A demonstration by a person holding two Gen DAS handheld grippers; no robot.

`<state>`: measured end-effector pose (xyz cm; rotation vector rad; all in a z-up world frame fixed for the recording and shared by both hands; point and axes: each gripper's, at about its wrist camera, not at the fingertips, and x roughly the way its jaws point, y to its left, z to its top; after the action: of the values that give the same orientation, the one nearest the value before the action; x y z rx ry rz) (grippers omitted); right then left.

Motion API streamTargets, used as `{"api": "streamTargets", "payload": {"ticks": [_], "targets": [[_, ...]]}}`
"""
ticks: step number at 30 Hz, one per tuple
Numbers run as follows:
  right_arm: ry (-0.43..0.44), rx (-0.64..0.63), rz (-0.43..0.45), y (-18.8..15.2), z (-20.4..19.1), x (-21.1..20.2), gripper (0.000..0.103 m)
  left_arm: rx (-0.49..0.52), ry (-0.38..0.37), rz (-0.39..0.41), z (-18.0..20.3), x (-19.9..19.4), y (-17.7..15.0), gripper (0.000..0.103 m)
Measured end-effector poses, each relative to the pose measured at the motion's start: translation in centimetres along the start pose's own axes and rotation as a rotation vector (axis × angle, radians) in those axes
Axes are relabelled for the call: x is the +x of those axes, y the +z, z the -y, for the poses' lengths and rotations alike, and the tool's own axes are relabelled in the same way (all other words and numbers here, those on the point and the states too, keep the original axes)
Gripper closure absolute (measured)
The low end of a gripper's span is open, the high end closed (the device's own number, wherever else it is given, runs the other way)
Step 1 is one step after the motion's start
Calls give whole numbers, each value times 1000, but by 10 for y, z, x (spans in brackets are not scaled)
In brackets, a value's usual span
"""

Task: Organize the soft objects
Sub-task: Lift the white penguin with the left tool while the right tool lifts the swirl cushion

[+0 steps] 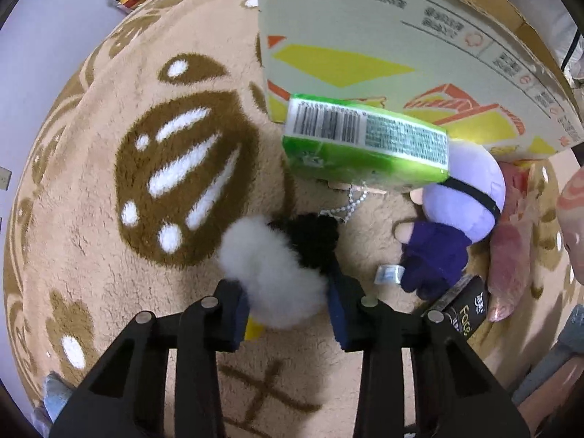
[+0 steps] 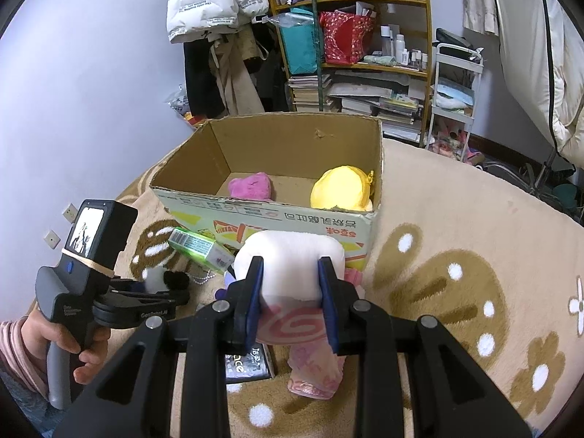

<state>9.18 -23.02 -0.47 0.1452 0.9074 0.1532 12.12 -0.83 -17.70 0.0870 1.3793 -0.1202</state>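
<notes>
The left gripper [image 1: 288, 306] points down at the patterned rug [image 1: 109, 182], its blue pads clenched on the white end of a fluffy black-and-white plush [image 1: 277, 273] that lies on the rug; the black end and its bead chain stick out past the fingertips. The right gripper [image 2: 290, 294] grasps a white-and-pink plush [image 2: 292, 266] squarely between its jaws, held in front of the open cardboard box [image 2: 270, 215], where a pink plush [image 2: 252, 186] and a yellow plush [image 2: 341, 189] lie inside.
</notes>
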Motion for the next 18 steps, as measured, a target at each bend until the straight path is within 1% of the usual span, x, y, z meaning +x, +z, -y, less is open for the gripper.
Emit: {"api": "streamTargets", "payload": {"ticks": [2,6,7,9,11,14,18], "targets": [[0,-2,-2,0,0,1,72,5,-4,-4,3,-3,-4,69],[-6,-1,9,0,1,0,72,-13,-79,2,3,-16,-13,69],[-7,0,16,0,1,-1,72,-14,-84,14,4,-20,-14,69],[-9,3,31,2,1,-3,72,-9,-75,61,5,-31,-18,70],[-9,4,44,2,1,-5,72,-7,-108,102,7,-45,-21,70],[-9,0,54,2,1,-8,72,13,-164,131,12,-58,-26,70],[-3,-8,57,2,-1,-9,72,45,-180,100,21,-57,-28,70]]}}
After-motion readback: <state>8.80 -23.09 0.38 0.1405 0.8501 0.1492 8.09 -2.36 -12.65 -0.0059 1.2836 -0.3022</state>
